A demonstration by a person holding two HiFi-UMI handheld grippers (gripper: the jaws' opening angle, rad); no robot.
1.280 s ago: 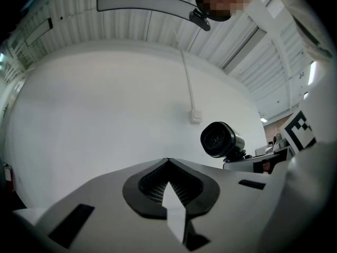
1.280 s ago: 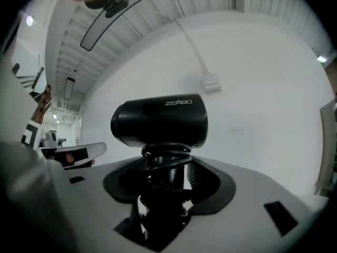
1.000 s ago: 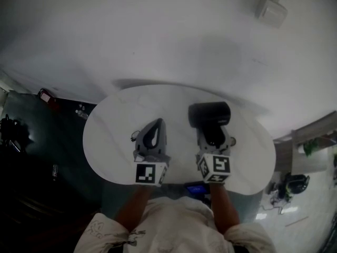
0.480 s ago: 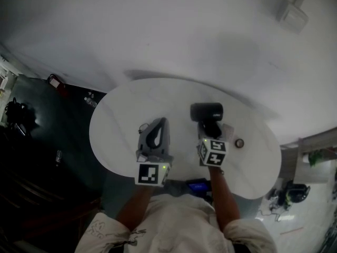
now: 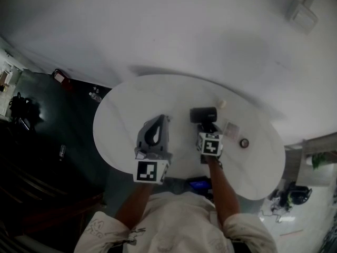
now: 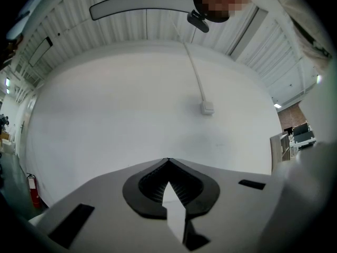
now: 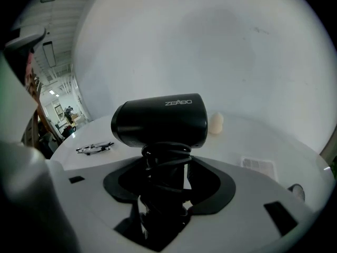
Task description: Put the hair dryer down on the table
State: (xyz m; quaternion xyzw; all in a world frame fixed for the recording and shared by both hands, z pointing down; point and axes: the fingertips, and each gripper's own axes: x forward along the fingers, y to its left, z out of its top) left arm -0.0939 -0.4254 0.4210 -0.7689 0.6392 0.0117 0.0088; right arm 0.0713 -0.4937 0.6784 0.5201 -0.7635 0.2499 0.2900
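My right gripper point(image 5: 208, 128) is shut on the handle of a black hair dryer point(image 5: 204, 114), and the dryer's cord is wound round that handle. In the right gripper view the dryer's barrel point(image 7: 160, 121) lies crosswise above the jaws, and the wrapped handle point(image 7: 162, 194) fills the gap of the right gripper point(image 7: 164, 168). The dryer is over the middle of the white oval table point(image 5: 121, 115); I cannot tell whether it touches the top. My left gripper point(image 5: 159, 124) hovers to its left, shut and empty. In its own view the left gripper point(image 6: 168, 161) points at the bare wall.
A pair of glasses point(image 7: 95, 148) lies on the table left of the dryer. To its right are a white egg-shaped thing point(image 5: 222, 104), a small flat pad point(image 5: 230, 128) and a little ring point(image 5: 244, 142). Dark floor borders the table's left side.
The right gripper has carried the hair dryer down and away from me toward the tabletop. The egg-shaped thing, pad and ring have come into sight. The left gripper has barely moved.
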